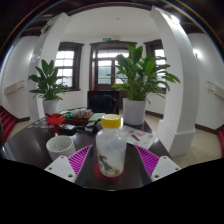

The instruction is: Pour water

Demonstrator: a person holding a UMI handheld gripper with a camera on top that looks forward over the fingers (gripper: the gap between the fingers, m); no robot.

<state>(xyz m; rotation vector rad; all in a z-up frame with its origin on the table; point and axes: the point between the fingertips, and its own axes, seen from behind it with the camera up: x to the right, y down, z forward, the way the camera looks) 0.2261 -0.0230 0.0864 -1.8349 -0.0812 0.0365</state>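
Item 1, my gripper (111,166): fingers spread, pink-patterned pads (79,160) facing inward on either side. Whether both pads actually press the bottle I cannot tell.

Item 2, bottle (111,148): clear plastic, yellow cap (111,121) on. It stands between my fingers at 12 o'clock from the fingertips, upright, long axis vertical, cap pointing straight up. Its lower part is hidden below.

Item 3, table (30,145): dark, round-edged, carrying the items below.

Item 4, white bowl (60,146): at 10 o'clock from the bottle, near my left finger, apart from the bottle.

Item 5, red container (56,120): further off at 10 o'clock, beyond the bowl.

Item 6, clutter (82,124): mixed packets and small goods at 11 o'clock, too small to name.

Item 7, two potted plants: one (48,85) at 10 o'clock, a larger one (138,80) at 1 o'clock in a white pot, both beyond the table.

Item 8, windows (104,65): dark-framed, at 12 o'clock on the far wall.
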